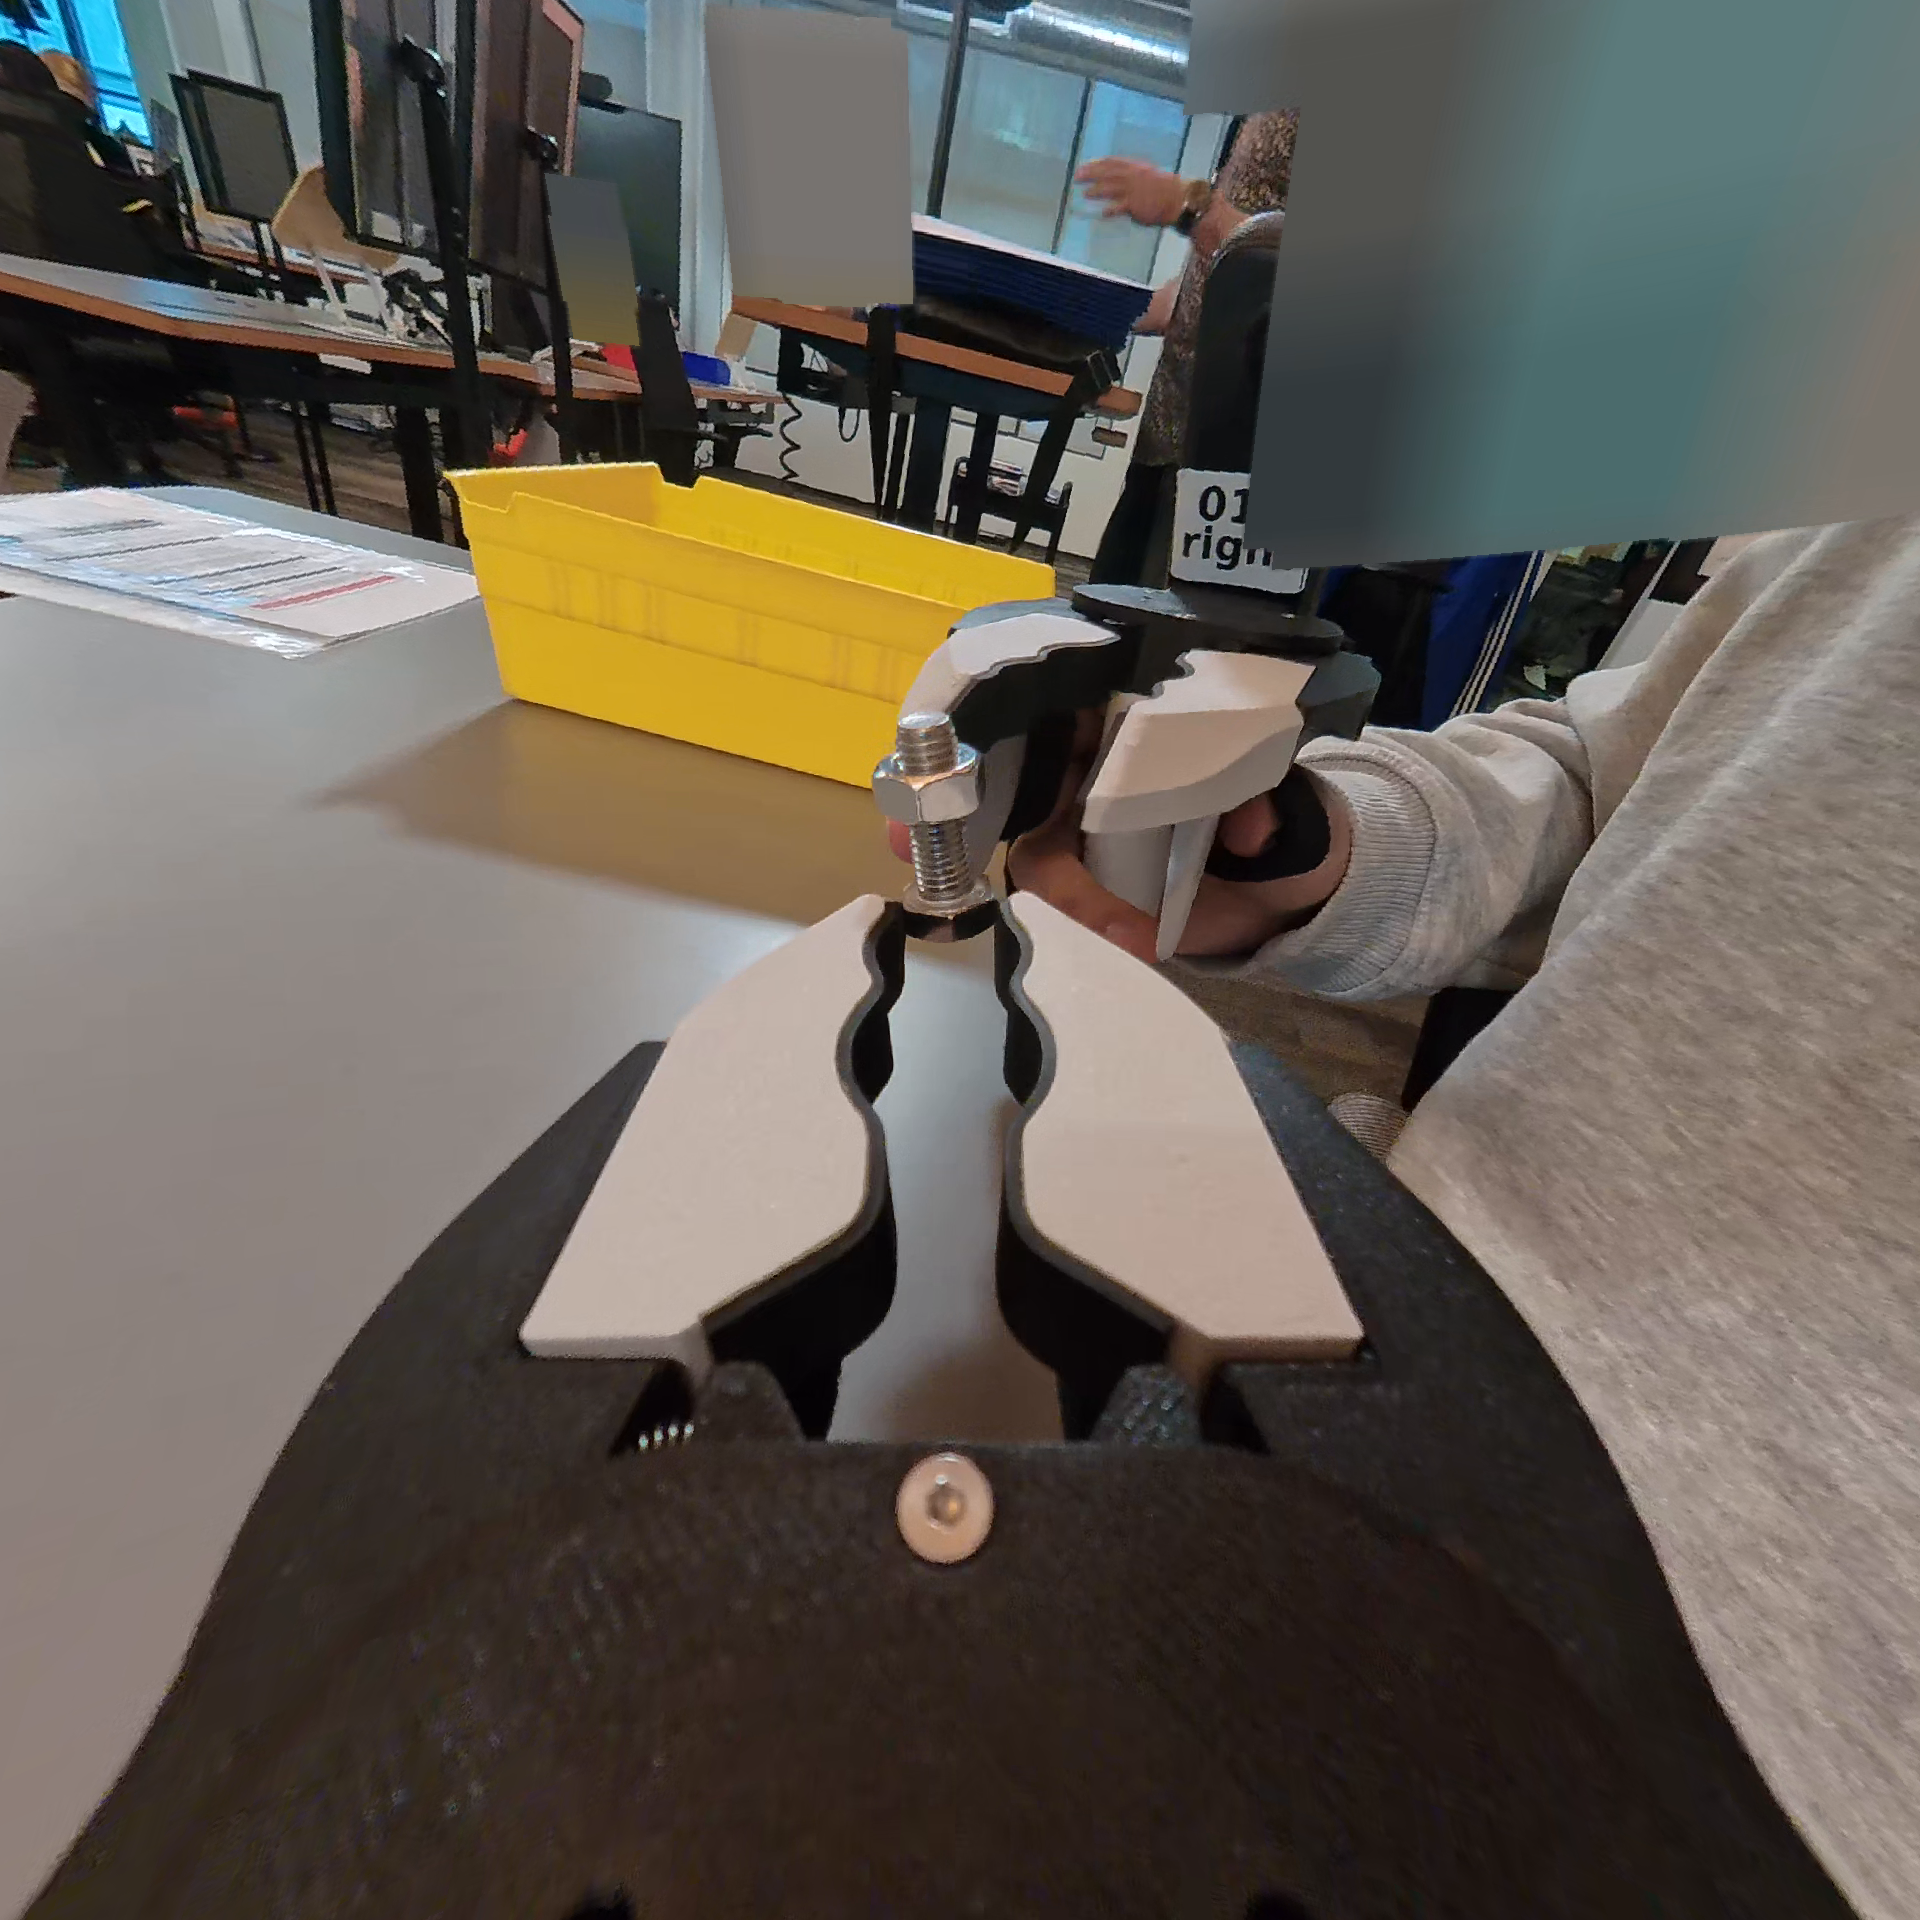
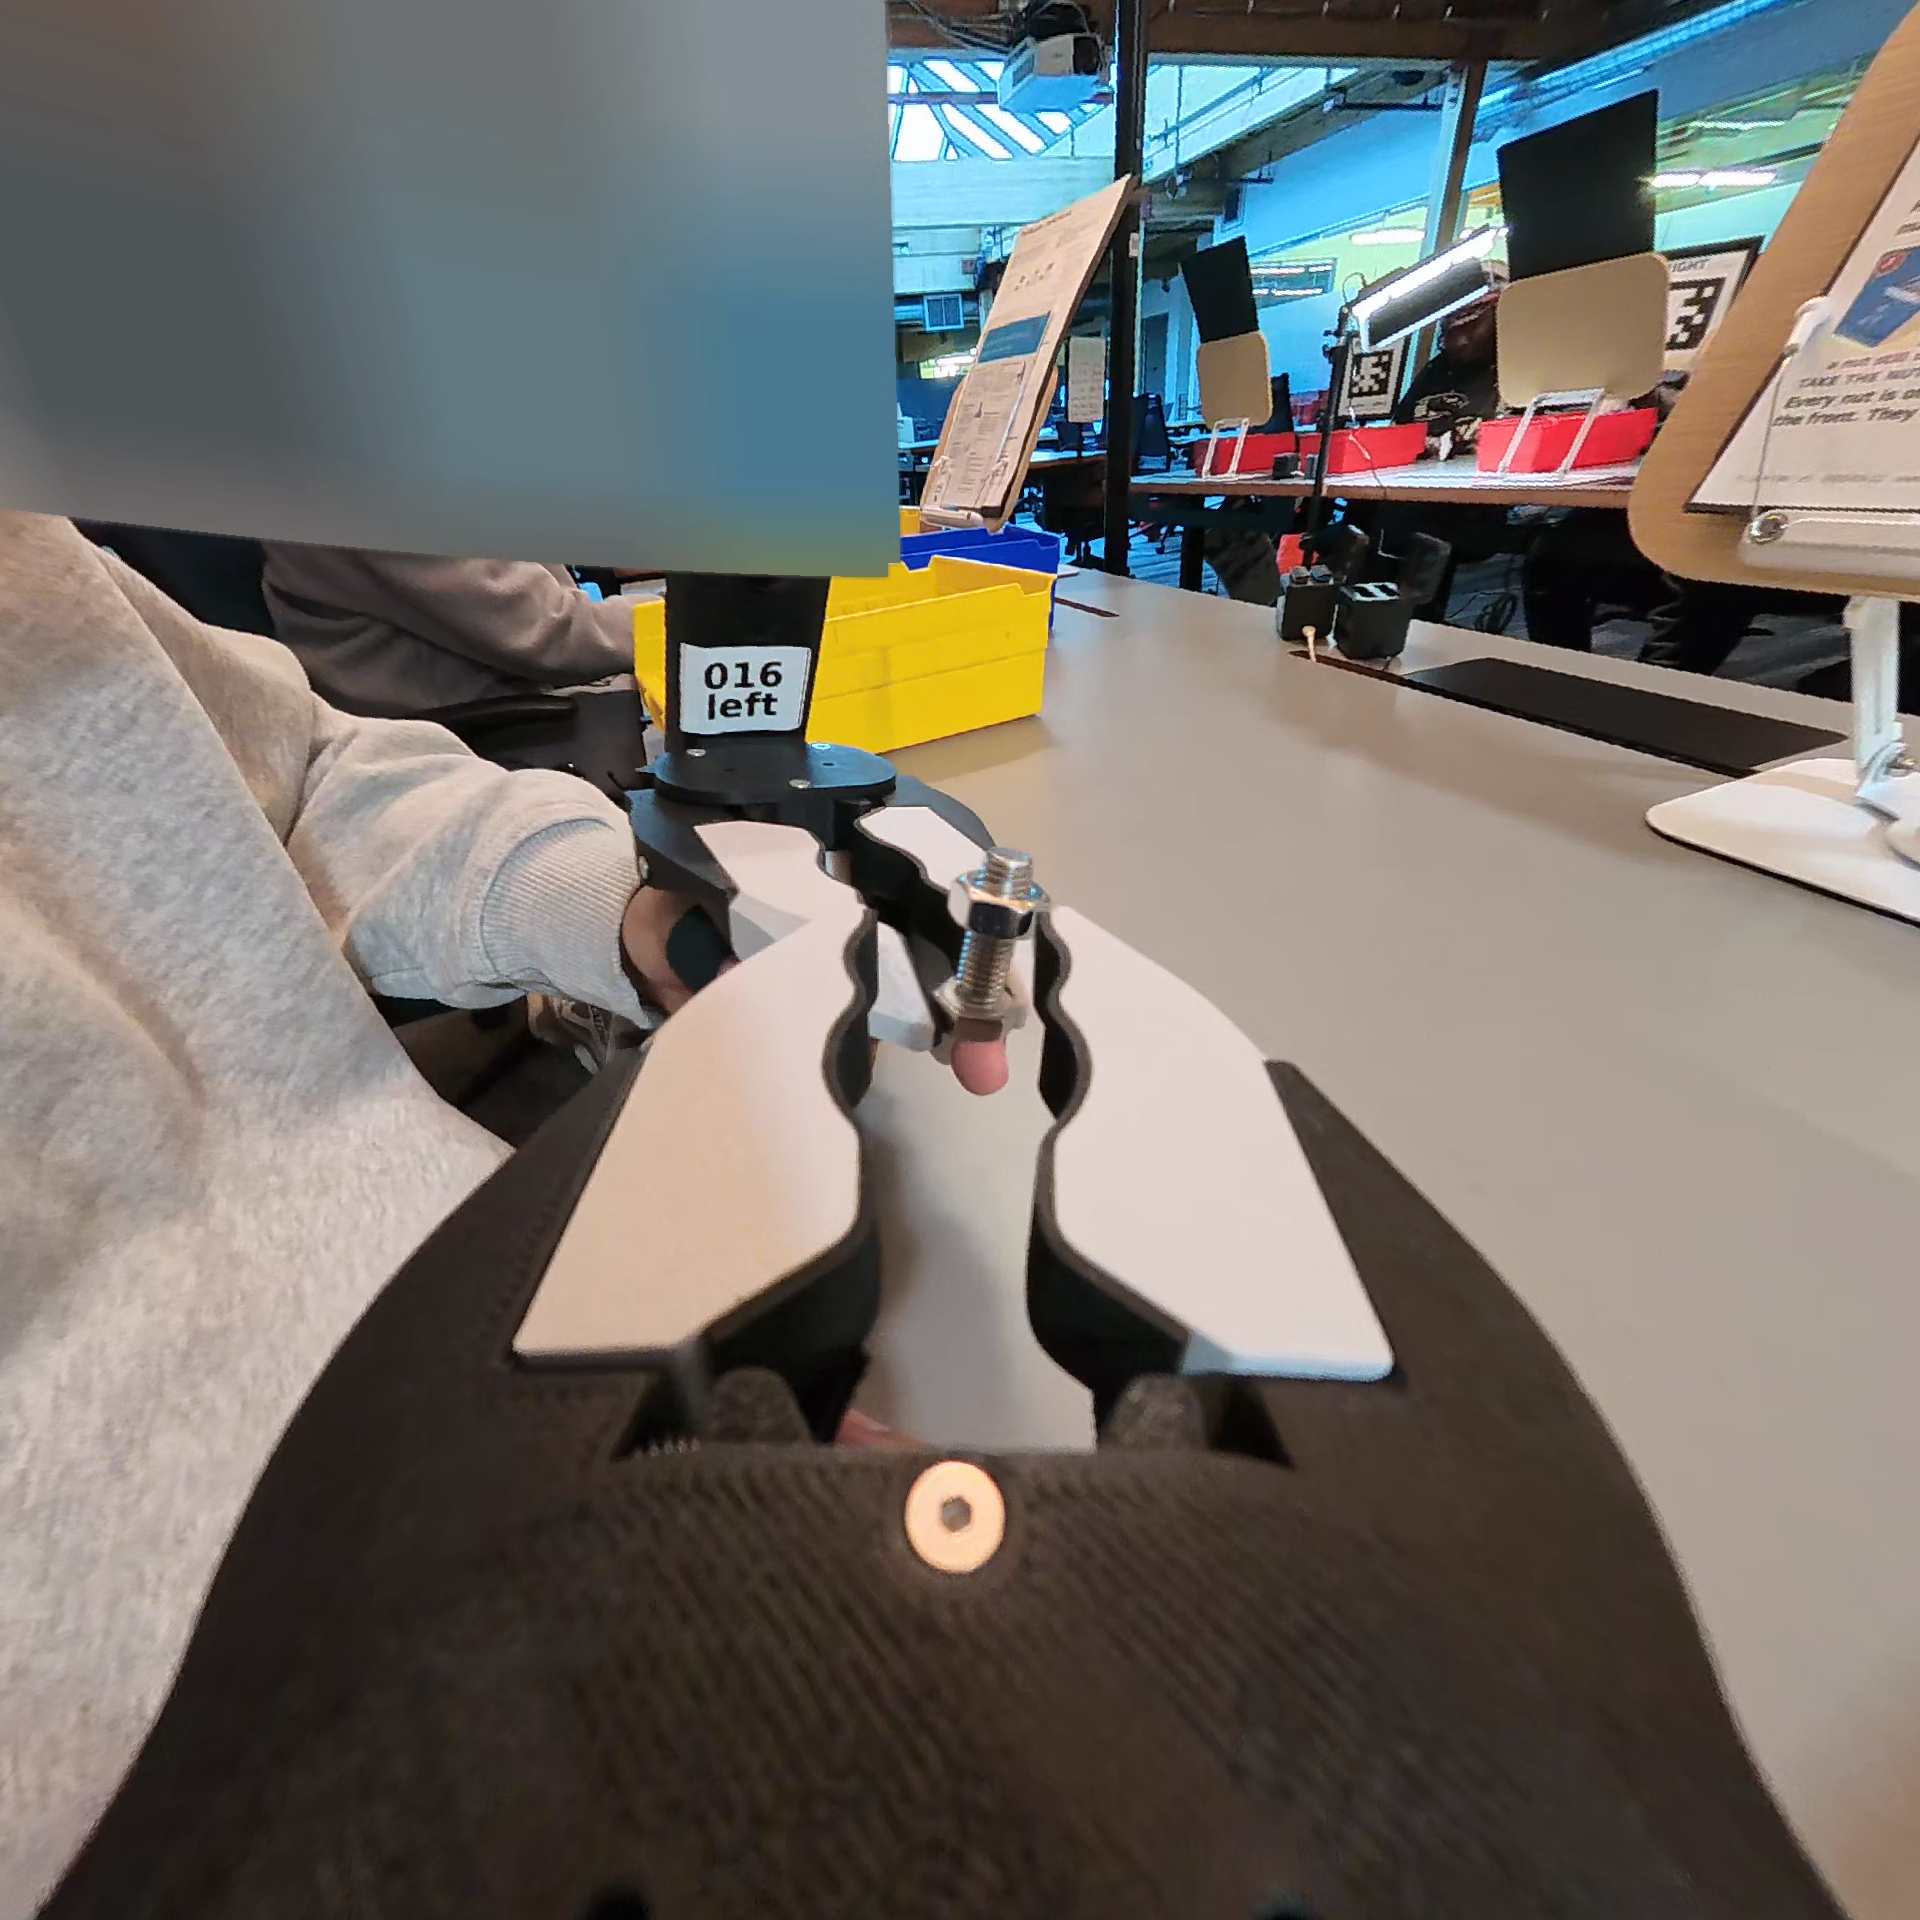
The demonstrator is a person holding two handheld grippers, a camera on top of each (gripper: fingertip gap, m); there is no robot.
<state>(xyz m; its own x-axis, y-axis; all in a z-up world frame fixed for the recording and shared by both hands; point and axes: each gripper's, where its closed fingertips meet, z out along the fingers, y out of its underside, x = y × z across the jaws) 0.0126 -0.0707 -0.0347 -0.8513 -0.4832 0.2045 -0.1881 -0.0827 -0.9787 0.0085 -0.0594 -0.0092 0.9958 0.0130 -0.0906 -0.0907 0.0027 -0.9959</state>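
Your left gripper (image 1: 945, 920) sits at the centre of its view, fingertips closed on the head of an upright silver threaded bolt (image 1: 933, 821). The silver hex nut (image 1: 925, 781) rides high on it, between the tips of your right gripper (image 1: 935, 774), which enters from the right. Behind, centre frame, the yellow plastic bin (image 1: 727, 634) stands on the grey table (image 1: 312, 883).

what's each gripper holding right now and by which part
The left gripper pinches the bolt by its head at the bottom. The right gripper clamps the nut near the bolt's top.
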